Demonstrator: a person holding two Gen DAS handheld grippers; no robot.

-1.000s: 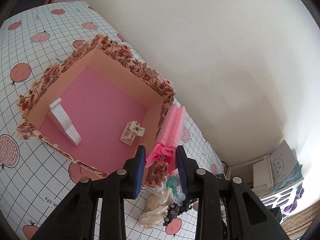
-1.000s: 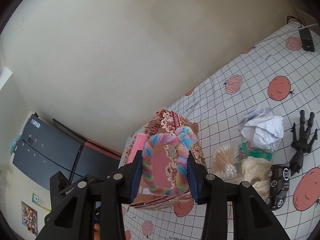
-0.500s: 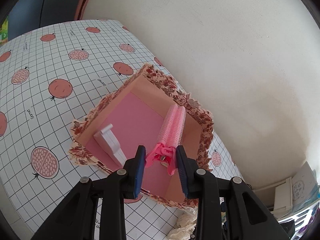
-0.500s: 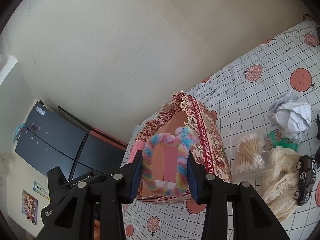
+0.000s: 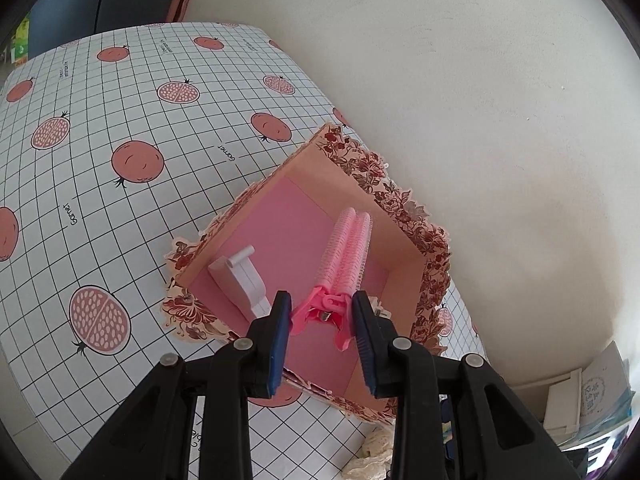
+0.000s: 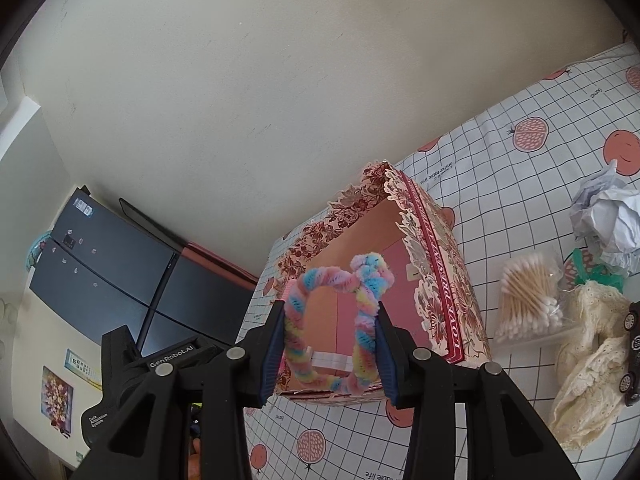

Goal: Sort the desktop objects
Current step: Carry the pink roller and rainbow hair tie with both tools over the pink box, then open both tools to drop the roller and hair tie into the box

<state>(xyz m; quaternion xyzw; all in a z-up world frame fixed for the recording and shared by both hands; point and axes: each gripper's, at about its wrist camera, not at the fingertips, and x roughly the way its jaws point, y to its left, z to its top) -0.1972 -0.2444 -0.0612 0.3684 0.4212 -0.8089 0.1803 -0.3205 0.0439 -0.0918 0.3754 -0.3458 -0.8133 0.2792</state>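
My left gripper point(image 5: 320, 322) pinches the pink roller clip point(image 5: 346, 258) by its stiff handles; right gripper point(image 6: 330, 346) squeezes the squishy, featherlight rainbow chenille ring point(image 6: 334, 320) over the floral box point(image 6: 436, 276).

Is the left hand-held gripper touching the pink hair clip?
Touching. In the left wrist view, both blue pads of the left hand-held gripper press the pink hair clip by its handles, above the floral box.

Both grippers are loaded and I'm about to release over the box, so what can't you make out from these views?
- Box near corner, left wrist view: covered by the left gripper.
- Box floor, right wrist view: mostly screened by the fuzzy ring in the right gripper.
- Toy car, right wrist view: cut off by the edge.
- White piece in the box: its lower end hidden behind a finger.
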